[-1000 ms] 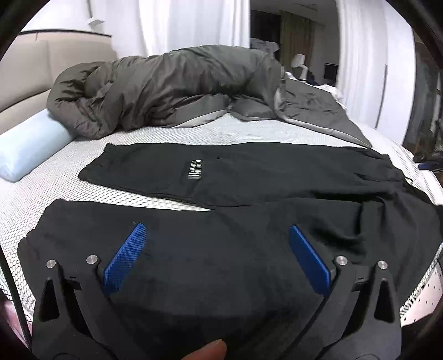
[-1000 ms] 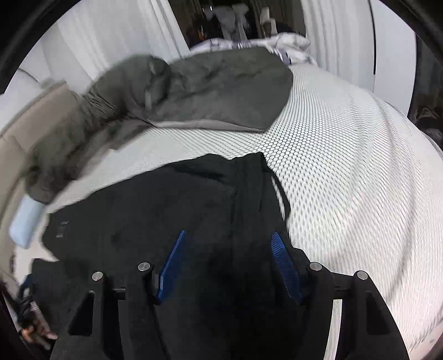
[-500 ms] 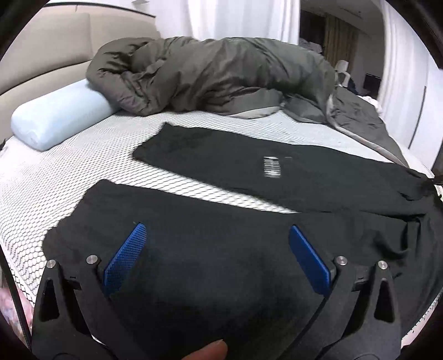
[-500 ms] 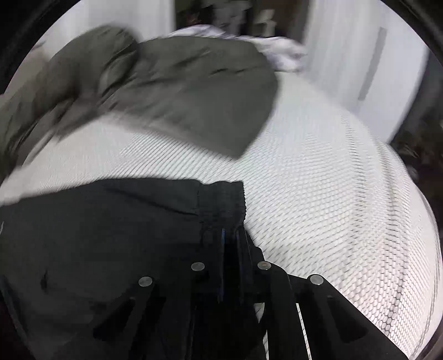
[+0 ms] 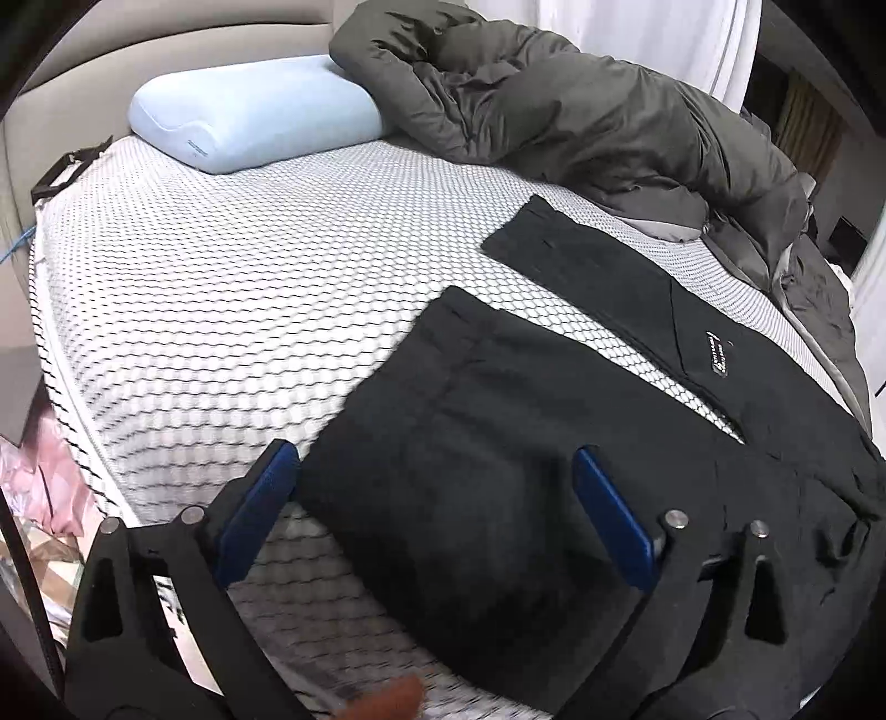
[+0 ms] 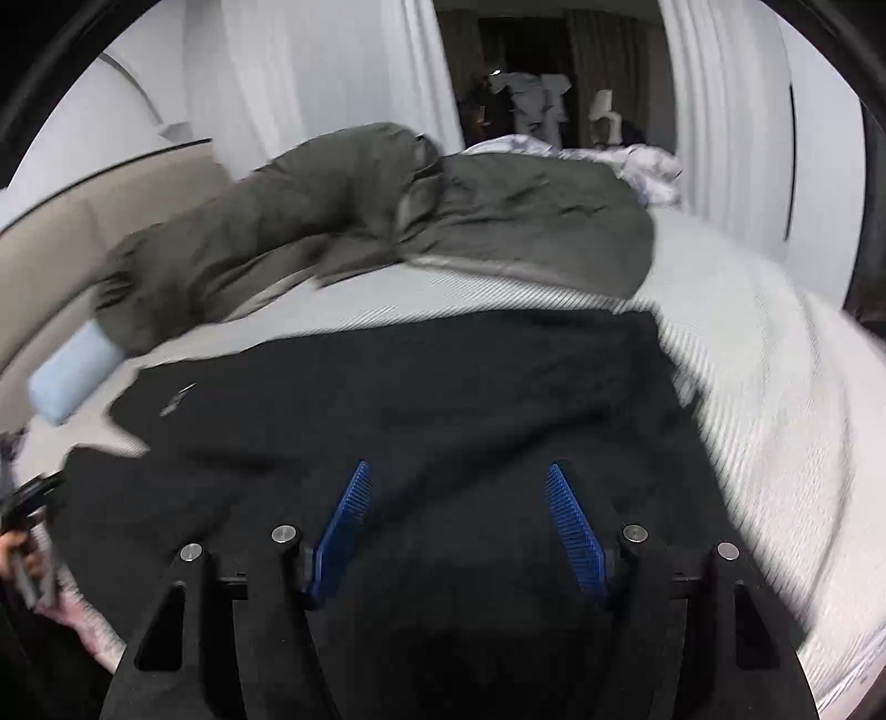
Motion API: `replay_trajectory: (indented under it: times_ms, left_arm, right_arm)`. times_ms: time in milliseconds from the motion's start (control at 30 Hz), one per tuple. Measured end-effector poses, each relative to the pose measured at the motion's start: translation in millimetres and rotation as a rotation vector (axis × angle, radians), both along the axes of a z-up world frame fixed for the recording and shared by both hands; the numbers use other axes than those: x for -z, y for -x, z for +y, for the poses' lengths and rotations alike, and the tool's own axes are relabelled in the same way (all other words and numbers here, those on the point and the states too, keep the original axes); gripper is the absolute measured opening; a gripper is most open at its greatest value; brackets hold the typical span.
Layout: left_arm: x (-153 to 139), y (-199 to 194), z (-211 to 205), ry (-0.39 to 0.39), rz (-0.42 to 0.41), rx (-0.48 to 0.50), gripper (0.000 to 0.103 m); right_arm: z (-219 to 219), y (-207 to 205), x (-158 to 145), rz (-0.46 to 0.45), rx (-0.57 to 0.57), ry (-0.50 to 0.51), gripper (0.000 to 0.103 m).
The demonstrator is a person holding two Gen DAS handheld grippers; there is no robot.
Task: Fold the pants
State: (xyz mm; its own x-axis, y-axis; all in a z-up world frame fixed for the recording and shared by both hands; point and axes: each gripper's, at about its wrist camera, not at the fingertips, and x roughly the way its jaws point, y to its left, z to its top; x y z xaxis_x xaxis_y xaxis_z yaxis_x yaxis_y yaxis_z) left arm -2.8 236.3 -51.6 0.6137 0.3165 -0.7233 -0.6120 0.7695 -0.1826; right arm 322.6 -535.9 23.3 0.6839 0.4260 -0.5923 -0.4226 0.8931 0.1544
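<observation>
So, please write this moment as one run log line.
task: fold pants | black fabric pants: flat on mesh mattress | left gripper: open | right gripper: opening, nothing held

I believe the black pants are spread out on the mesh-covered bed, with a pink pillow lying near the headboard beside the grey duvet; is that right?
Not quite: the pillow is light blue, not pink, as the left wrist view shows. The rest holds: the black pants are spread out on the mesh-covered bed, and the pillow lies near the headboard beside the grey duvet.
</observation>
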Motion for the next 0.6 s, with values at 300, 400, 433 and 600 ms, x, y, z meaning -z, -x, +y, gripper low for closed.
replay_trajectory:
  times_ms: [300,400,433,600]
  left_arm:
    - [12,27,22,0.159,-0.033,0.021,0.082]
    - [14,18,20,0.130,-0.012,0.015,0.023]
    - [13,16,21,0.130,-0.022,0.022,0.012]
    - [-2,21,31,0.148,-0.125,-0.032,0.008]
  right_arm:
    - [-26,102,56,0.065,0.090,-0.108,0.067]
    - [-46,115,70,0.091,0.129,-0.140,0.067]
    - [-52,115,74,0.098,0.147,-0.143,0.067]
    - [-87,122,95,0.142,0.254,-0.166,0.067]
